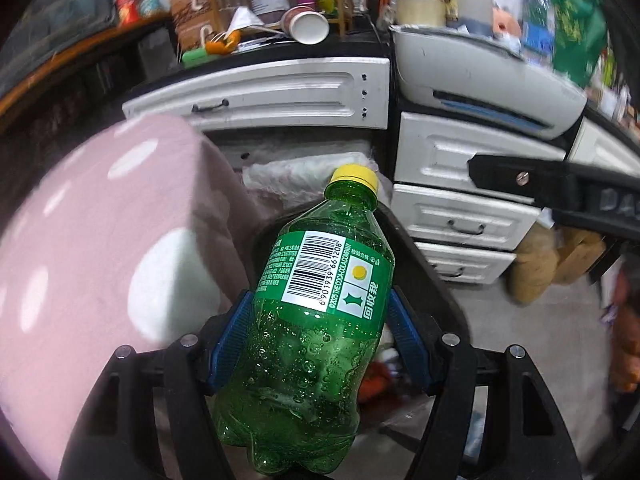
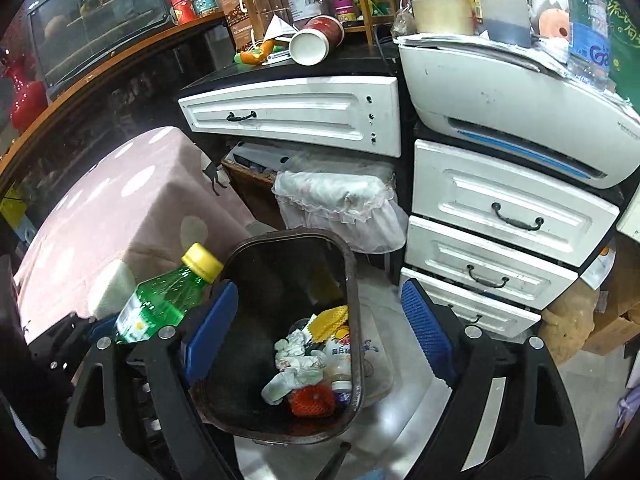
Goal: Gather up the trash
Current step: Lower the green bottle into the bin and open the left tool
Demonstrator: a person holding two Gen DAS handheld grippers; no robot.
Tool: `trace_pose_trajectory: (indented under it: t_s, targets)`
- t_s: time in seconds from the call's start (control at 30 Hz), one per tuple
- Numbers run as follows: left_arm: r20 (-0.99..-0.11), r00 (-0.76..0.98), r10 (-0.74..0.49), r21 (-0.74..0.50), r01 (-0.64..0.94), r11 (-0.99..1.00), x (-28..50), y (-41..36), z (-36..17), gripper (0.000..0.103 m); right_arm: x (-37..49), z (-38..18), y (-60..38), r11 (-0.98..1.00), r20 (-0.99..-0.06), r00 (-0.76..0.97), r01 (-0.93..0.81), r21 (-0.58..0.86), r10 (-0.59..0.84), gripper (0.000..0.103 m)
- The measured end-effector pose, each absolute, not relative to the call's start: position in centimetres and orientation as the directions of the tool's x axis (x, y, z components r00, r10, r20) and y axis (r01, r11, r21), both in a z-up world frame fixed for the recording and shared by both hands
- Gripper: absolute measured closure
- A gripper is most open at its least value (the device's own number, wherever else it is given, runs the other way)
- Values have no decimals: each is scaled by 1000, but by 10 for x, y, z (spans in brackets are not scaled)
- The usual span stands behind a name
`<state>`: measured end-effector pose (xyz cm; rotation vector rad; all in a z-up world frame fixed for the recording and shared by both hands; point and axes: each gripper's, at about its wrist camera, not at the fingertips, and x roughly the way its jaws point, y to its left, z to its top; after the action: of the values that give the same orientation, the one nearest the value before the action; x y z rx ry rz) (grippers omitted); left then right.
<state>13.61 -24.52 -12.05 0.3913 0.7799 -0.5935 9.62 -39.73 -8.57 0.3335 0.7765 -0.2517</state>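
My left gripper is shut on a green plastic soda bottle with a yellow cap, gripped around its middle and held in the air, cap pointing away. The same bottle shows at the left of the right wrist view, beside the rim of a dark brown trash bin. The bin stands on the floor and holds crumpled tissues, yellow foam netting and an orange item. My right gripper is open and empty, its blue pads spread above the bin. The bin is mostly hidden behind the bottle in the left wrist view.
A pink dotted cloth covers a table to the left. White drawers and a printer stand to the right. A tipped paper cup lies on the cluttered black counter behind. A lace-covered seat sits behind the bin.
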Motion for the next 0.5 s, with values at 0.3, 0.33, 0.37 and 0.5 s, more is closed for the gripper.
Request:
trace_pose_trajectory:
  t_s: [0.3, 0.33, 0.37, 0.5]
  targets:
    - [-770, 534, -350, 128, 667, 734, 134, -271, -137, 36, 91, -89, -414, 898, -717, 688, 377, 227, -108, 20]
    - [-776, 528, -344, 128, 667, 734, 134, -273, -140, 36, 90, -89, -416, 896, -716, 689, 381, 230, -110, 20]
    - [-778, 528, -341, 128, 664, 736, 135, -275, -142, 36, 90, -89, -416, 895, -716, 690, 383, 231, -110, 19]
    - [-789, 510, -342, 126, 679, 723, 134, -280, -149, 13, 91, -88, -415, 895, -715, 690, 382, 228, -112, 17]
